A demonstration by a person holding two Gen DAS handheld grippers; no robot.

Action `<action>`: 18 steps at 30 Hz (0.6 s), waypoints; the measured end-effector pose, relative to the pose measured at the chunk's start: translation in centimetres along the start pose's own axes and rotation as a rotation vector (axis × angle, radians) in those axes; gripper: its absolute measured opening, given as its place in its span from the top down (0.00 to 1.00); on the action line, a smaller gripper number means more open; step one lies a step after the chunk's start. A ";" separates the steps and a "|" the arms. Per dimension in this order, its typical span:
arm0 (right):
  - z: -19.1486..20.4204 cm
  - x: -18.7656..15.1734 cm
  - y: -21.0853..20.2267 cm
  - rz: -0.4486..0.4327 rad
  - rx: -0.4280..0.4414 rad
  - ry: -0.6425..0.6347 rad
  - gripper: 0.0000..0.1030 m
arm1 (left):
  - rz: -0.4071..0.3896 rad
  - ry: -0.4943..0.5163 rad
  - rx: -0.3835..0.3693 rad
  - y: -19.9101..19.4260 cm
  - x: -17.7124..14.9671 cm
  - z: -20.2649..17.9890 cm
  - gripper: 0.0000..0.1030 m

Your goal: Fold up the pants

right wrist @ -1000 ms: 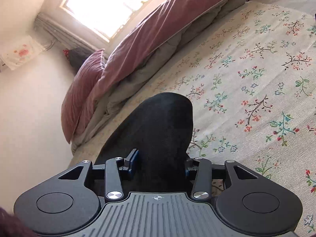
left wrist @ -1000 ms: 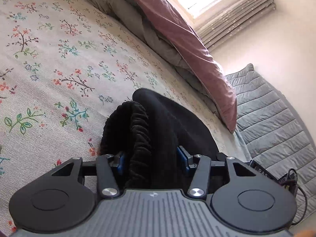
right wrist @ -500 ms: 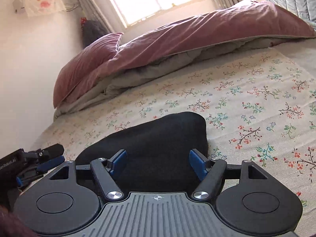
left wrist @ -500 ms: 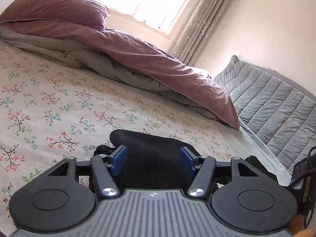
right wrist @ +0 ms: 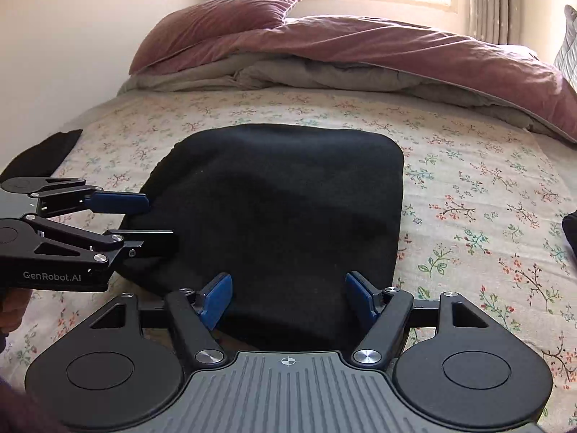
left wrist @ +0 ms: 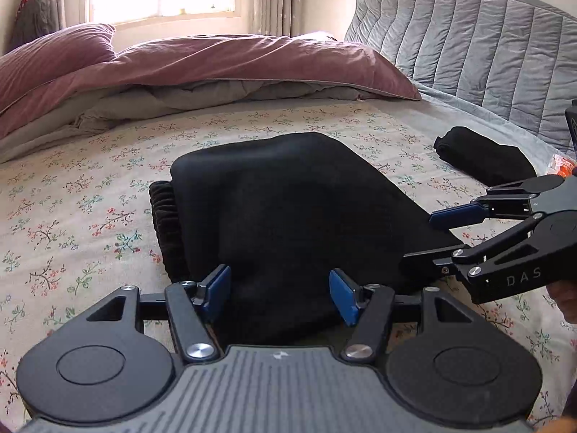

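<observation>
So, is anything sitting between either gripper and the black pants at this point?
Nothing visible does. The left gripper and right gripper are both open right at the near edge of the folded black pants, with only the floral bedsheet around them.

Left gripper (left wrist: 279,294) and right gripper (right wrist: 288,297), jaws apart.

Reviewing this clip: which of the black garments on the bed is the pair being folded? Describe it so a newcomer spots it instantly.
Start at the floral bedsheet below the mauve duvet. The folded black pants lie mid-bed as a broad slab, directly ahead of both open grippers, left gripper and right gripper. Unlike the smaller black bundle near the grey headboard, they show a ruched waistband.
</observation>
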State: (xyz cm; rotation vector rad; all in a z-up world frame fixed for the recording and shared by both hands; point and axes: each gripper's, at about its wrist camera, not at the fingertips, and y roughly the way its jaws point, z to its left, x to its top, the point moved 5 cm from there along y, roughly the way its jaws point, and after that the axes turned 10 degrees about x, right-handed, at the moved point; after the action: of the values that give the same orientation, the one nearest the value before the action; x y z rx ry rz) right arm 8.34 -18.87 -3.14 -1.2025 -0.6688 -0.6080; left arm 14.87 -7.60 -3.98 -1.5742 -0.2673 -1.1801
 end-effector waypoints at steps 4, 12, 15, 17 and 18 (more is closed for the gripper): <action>0.8 -0.7 -2.0 0.037 -0.029 0.018 0.31 | 0.038 -0.028 0.025 -2.2 -0.7 -0.5 0.25; 1.9 -0.6 -5.7 0.011 -0.087 0.099 0.21 | 0.081 -0.142 0.182 -5.5 -0.3 -0.8 0.00; 2.2 -0.4 -7.3 -0.006 -0.133 0.103 0.13 | 0.083 -0.152 0.248 -6.6 -0.2 -0.9 0.00; 2.5 -0.4 -8.2 -0.020 -0.164 0.099 0.08 | 0.085 -0.160 0.283 -7.4 -0.3 -1.1 0.00; 2.6 -0.5 -8.6 -0.025 -0.184 0.103 0.06 | 0.090 -0.170 0.295 -7.6 -0.3 -1.1 0.00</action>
State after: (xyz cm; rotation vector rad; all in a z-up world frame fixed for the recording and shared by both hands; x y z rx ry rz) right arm 1.31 -18.43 2.48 -1.3251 -0.5507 -0.7595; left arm 8.84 -5.50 0.31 -1.4110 -0.4559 -0.8927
